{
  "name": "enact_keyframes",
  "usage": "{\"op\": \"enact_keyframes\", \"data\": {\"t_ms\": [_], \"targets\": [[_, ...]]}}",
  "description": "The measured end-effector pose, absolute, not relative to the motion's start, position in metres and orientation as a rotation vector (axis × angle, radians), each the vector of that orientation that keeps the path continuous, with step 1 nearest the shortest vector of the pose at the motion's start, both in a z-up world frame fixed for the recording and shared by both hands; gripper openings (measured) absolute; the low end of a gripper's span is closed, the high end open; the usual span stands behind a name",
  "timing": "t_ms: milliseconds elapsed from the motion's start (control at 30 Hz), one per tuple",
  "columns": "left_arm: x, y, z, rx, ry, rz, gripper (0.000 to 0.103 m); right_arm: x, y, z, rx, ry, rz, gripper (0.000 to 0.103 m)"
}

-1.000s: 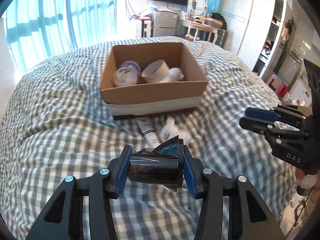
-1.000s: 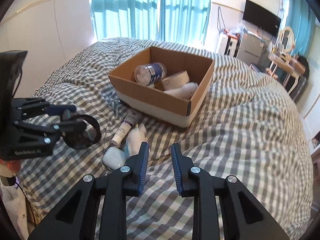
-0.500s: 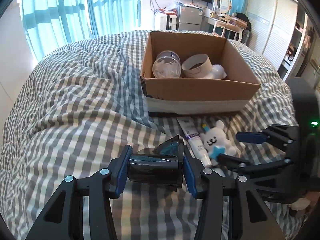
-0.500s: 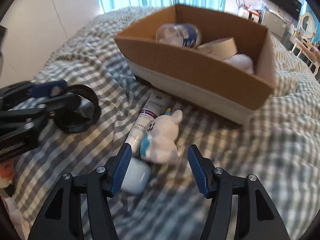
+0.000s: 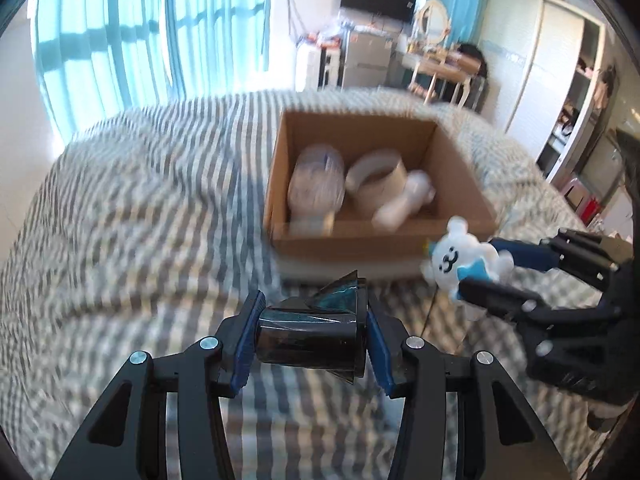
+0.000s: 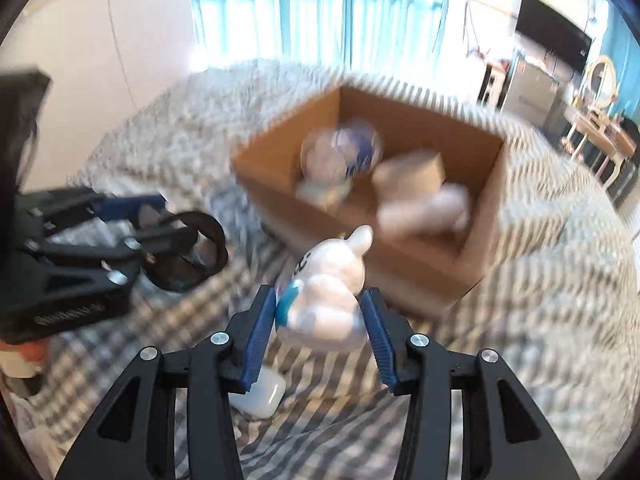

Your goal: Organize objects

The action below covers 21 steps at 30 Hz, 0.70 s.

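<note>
My left gripper (image 5: 310, 338) is shut on a black tape roll (image 5: 310, 334) and holds it above the checked bedspread, short of the cardboard box (image 5: 376, 240); the roll also shows in the right wrist view (image 6: 188, 254). My right gripper (image 6: 320, 316) is shut on a white plush bear with a blue bow (image 6: 328, 292), lifted off the bed just in front of the box (image 6: 472, 256). The bear also shows in the left wrist view (image 5: 460, 258). The box holds a clear jar (image 5: 316, 178), a paper tape roll (image 5: 378, 176) and a white item (image 5: 404, 202).
A small white case (image 6: 260, 398) lies on the bedspread (image 6: 540, 300) under my right gripper. Blue curtains (image 5: 140, 40), a dressing table (image 5: 444, 64) and wardrobes (image 5: 560, 80) stand beyond the bed. Both views are motion-blurred.
My right gripper has closed on the plush bear and lifted it off the bed toward the box. My left gripper has risen with the black tape roll, still held.
</note>
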<state>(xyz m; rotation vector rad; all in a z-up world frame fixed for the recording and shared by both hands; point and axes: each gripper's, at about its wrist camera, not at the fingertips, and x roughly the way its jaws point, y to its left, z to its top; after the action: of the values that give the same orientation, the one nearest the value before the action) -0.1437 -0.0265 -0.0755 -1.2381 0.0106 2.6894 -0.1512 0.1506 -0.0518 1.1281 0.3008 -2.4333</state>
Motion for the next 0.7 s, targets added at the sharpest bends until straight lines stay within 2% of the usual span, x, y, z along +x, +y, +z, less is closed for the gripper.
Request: {"op": "enact_keyframes", "data": {"t_ms": [67,133,167,333,500,667,700], "targets": [[-0.153,-0.021,-0.054,-1.171,0.02,2.708,0.049,-0.159,0.156,-0.028,1.074,0.333,-2.497,0.043],[-0.161,-0.017,-0.041,-1.127,0.039,2.722,0.049,-0.17,0.155,-0.013,1.039,0.325,-2.522,0.027],[-0.167,-0.015,-0.033,-1.102,0.044,2.732,0.049,-0.177,0.157,-0.006,1.025,0.317,-2.531,0.01],[-0.201,-0.005,-0.026,-1.072,0.048,2.728,0.049,-0.217,0.162,-0.014,1.091,0.266,-2.525,0.01],[-0.236,0.012,-0.059,-1.1,0.167,2.702,0.049,-0.232,0.169,-0.035,1.124,0.232,-2.501,0.01],[-0.255,0.019,-0.092,-1.118,0.184,2.653,0.051,-0.242,0.177,-0.045,1.106,0.234,-2.517,0.01],[-0.257,0.022,-0.094,-1.121,0.186,2.65,0.052,-0.245,0.18,-0.046,1.099,0.225,-2.522,0.013]]}}
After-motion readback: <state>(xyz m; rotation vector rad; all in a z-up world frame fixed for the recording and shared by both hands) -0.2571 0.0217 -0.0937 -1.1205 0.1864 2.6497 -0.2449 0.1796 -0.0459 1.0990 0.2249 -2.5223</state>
